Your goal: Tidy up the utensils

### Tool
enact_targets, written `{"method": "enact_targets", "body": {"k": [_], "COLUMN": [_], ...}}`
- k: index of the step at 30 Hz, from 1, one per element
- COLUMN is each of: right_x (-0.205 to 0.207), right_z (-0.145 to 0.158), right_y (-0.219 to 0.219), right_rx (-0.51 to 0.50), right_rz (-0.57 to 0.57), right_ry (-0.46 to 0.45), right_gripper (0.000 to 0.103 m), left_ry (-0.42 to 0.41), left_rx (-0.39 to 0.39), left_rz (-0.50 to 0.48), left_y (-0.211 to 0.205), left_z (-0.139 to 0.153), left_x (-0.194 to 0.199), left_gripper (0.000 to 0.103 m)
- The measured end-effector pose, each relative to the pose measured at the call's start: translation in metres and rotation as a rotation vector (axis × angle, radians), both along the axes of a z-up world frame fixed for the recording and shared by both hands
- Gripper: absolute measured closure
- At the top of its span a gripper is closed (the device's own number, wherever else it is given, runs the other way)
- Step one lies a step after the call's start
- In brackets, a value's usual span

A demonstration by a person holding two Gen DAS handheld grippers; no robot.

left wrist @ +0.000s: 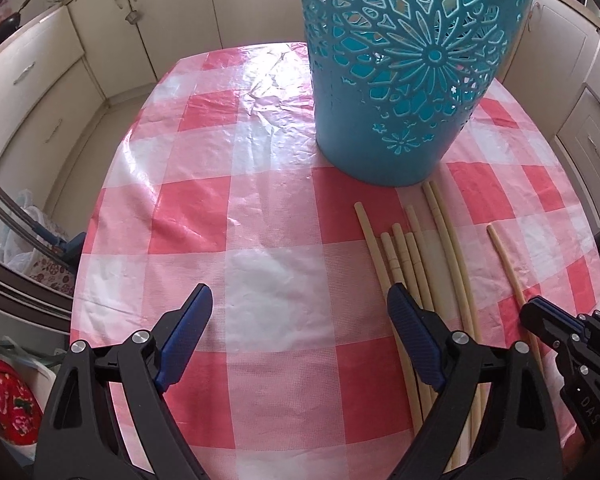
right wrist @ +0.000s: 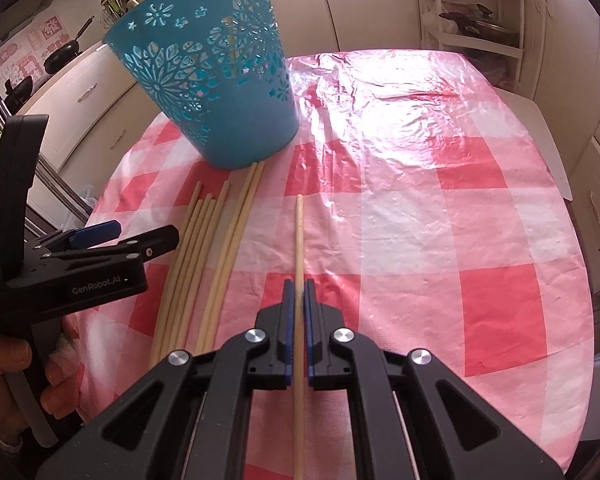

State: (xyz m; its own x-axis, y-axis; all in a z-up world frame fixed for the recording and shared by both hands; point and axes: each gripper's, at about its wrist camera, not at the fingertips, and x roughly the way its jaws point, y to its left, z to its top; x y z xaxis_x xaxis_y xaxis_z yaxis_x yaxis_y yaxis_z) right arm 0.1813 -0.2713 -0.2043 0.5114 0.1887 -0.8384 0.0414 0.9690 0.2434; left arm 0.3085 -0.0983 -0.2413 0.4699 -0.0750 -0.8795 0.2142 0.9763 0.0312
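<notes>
A turquoise cut-out plastic basket (left wrist: 412, 80) (right wrist: 220, 92) stands upright on the red-and-white checked tablecloth (left wrist: 260, 216) (right wrist: 420, 208). In front of it lies a row of several pale wooden chopsticks (left wrist: 414, 252) (right wrist: 204, 248), side by side on the cloth. One single chopstick (left wrist: 504, 256) (right wrist: 299, 232) lies apart to their right. My right gripper (right wrist: 299, 292) (left wrist: 540, 314) is shut on that single chopstick, which points toward the basket. My left gripper (left wrist: 300, 296) (right wrist: 140, 234) is open with nothing between its fingers; its right finger (left wrist: 408, 320) hovers over the near part of the row.
Cream kitchen cabinets (left wrist: 52, 80) (right wrist: 580, 40) surround the table. A black pan (left wrist: 4, 28) (right wrist: 64, 54) sits on the counter at the left. Bags (left wrist: 24, 220) lie on the floor left of the table. A person's hand (right wrist: 16, 364) holds the left gripper.
</notes>
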Motion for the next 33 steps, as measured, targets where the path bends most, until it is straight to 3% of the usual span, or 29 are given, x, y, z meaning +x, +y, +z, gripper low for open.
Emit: {"method": "enact_targets", "body": {"k": [6, 15, 21, 24, 28, 30, 33], "right_x": [0.000, 0.000, 0.011, 0.018, 0.031, 0.035, 0.033], "right_z": [0.000, -0.001, 0.001, 0.002, 0.002, 0.001, -0.002], "right_y": [0.001, 0.002, 0.007, 0.012, 0.014, 0.016, 0.006], "right_rx": [0.002, -0.005, -0.021, -0.051, -0.083, -0.115, -0.065], "right_rz": [-0.002, -0.004, 0.007, 0.021, 0.048, 0.065, 0.038], "right_ry": [-0.005, -0.016, -0.003, 0.010, 0.030, 0.030, 0.022], "right_gripper": [0.098, 0.098, 0.084, 0.083, 0.083, 0.091, 0.097], "left_ry": [0.033, 0.015, 0.041, 0.042, 0.052, 0.043, 0.031], "left_rx": [0.006, 0.022, 0.008, 0.002, -0.001, -0.003, -0.010], "left_rz": [0.034, -0.004, 0.004, -0.008, -0.021, -0.038, -0.094], "left_y": [0.007, -0.001, 0.001, 0.000, -0.001, -0.002, -0.005], "left_z": [-0.004, -0.002, -0.002, 0.001, -0.001, 0.000, 0.001], "left_x": [0.003, 0.002, 0.013, 0.016, 0.023, 0.024, 0.024], "left_gripper": [0.018, 0.023, 0.023, 0.026, 0.040, 0.048, 0.075]}}
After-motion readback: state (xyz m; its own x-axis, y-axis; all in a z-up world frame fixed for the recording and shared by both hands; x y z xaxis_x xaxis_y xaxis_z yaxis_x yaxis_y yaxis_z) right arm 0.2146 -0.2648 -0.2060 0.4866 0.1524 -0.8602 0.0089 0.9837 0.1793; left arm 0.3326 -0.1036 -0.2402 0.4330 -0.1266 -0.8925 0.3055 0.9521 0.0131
